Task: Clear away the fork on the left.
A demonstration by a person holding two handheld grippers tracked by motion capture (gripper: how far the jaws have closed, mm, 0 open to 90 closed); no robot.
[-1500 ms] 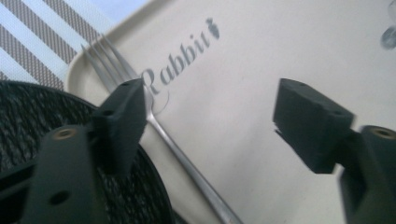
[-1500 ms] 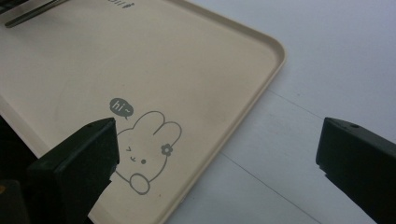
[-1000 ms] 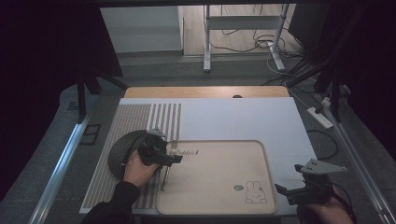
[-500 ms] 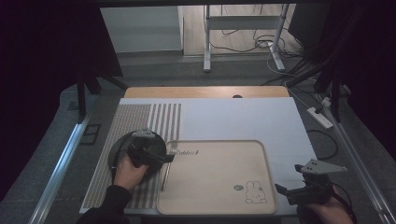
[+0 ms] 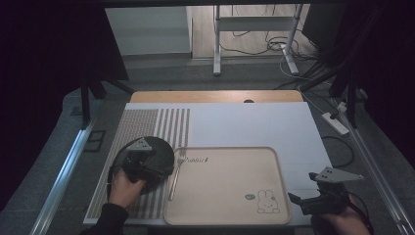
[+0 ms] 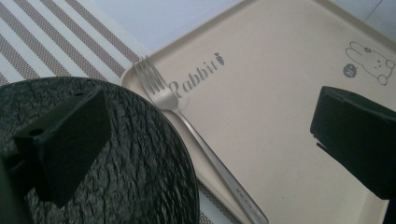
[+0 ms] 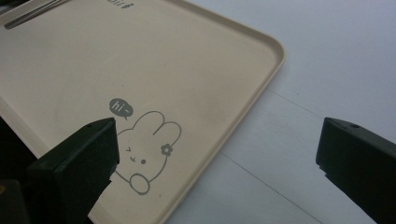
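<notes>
A black textured plate [image 5: 160, 147] [image 6: 140, 158] rests on the striped placemat [image 5: 147, 122], left of a beige rabbit-print tray [image 5: 225, 196] [image 6: 280, 84] [image 7: 140, 60]. A metal fork [image 5: 174, 178] [image 6: 205, 149] lies along the tray's left edge, tines pointing away from me. My left gripper [image 5: 155, 169] [image 6: 210, 112] hovers open over the plate's right side, one jaw above the plate and the other above the tray, holding nothing. At the front right my right gripper [image 5: 298, 200] [image 7: 217, 135] is open and empty, straddling the tray's near right corner by the rabbit drawing.
A white mat [image 5: 254, 122] covers the table behind and right of the tray. The wooden table edge [image 5: 215, 96] runs along the back. A power strip [image 5: 335, 122] and cables lie on the floor to the right, with metal rails on both sides.
My left gripper has drawn back leftward from the tray's top-left corner to above the plate. Fork, tray and right gripper have stayed put.
</notes>
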